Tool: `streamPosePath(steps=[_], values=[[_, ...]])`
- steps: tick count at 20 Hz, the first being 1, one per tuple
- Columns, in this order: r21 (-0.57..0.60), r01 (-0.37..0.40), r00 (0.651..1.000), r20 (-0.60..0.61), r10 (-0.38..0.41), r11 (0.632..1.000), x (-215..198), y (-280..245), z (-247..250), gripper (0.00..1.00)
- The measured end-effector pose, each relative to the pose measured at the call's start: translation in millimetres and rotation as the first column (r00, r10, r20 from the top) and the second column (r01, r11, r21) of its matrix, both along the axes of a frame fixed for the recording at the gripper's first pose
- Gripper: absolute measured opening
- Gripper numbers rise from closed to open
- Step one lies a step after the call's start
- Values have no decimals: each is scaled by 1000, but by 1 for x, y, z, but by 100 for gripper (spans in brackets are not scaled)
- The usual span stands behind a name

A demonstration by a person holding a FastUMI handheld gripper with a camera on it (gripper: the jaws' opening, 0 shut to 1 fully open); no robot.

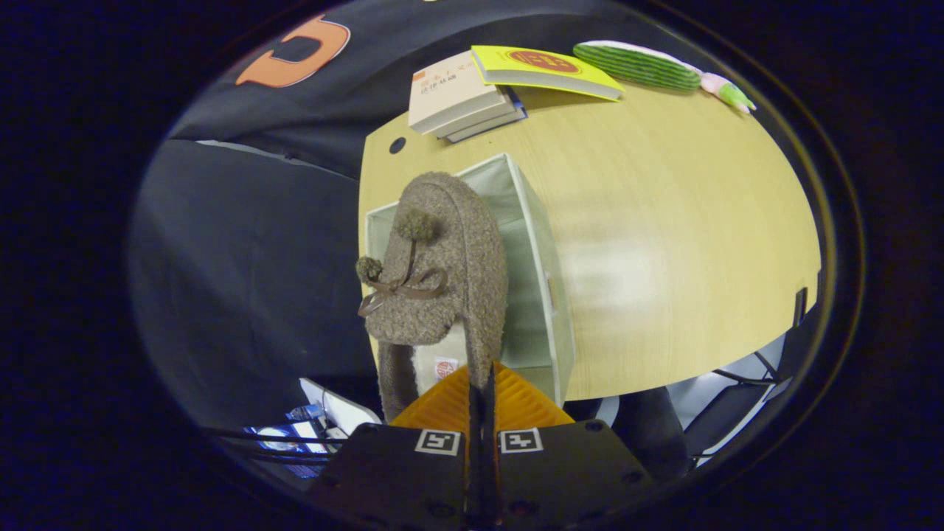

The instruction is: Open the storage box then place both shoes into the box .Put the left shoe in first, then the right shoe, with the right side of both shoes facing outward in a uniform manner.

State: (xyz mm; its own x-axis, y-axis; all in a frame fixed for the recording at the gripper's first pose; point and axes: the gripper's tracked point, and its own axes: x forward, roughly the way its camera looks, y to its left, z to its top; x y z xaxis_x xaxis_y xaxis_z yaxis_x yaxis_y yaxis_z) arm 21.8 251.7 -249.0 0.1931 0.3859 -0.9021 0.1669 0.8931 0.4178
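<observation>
A: What does the shoe look like?

B: It's a brown, fuzzy boucle slipper (442, 273) with a thin brown ribbon bow and two small pom-poms on its upper. It hangs toe-away just ahead of the tool (483, 402), over the open top of the box. The pale lining shows at its heel opening.

A: And the tool?

B: Its two fingers (516, 404) are pressed nearly together, clamped on the thin rim of the slipper's heel.

A: The box?

B: A pale grey-green fabric storage box (542, 295), square, open on top, sitting at the near corner of the light wooden desk (664, 236). The slipper hides much of its inside, so I cannot tell what lies in it.

A: Anything else on the desk?

B: Beyond the box, a stack of books with a cream cover on top (453, 96), a yellow book (546, 70) leaning against them, and further along a green striped plush toy (638, 65).
</observation>
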Motion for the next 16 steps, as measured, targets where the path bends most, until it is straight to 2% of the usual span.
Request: streamPosePath(steps=[3, 6, 9, 11, 12, 13, 14, 16], values=[[-29, 42, 999, 6, -42, 999, 8, -9, -10, 6], [-35, 52, 999, -6, -52, 998, 5, -11, -16, 8], [4, 61, 998, 10, -61, 998, 10, -5, -10, 19], [16, 58, 997, 45, -58, 998, 13, -4, -2, 34], [7, 57, 996, 68, -57, 998, 14, -7, 4, 48], [-4, 56, 994, 95, -55, 998, 18, -10, 7, 55], [-21, 56, 991, 121, -53, 998, 20, -14, 11, 69], [-61, 53, 983, 180, -42, 997, 23, -23, 20, 80]])
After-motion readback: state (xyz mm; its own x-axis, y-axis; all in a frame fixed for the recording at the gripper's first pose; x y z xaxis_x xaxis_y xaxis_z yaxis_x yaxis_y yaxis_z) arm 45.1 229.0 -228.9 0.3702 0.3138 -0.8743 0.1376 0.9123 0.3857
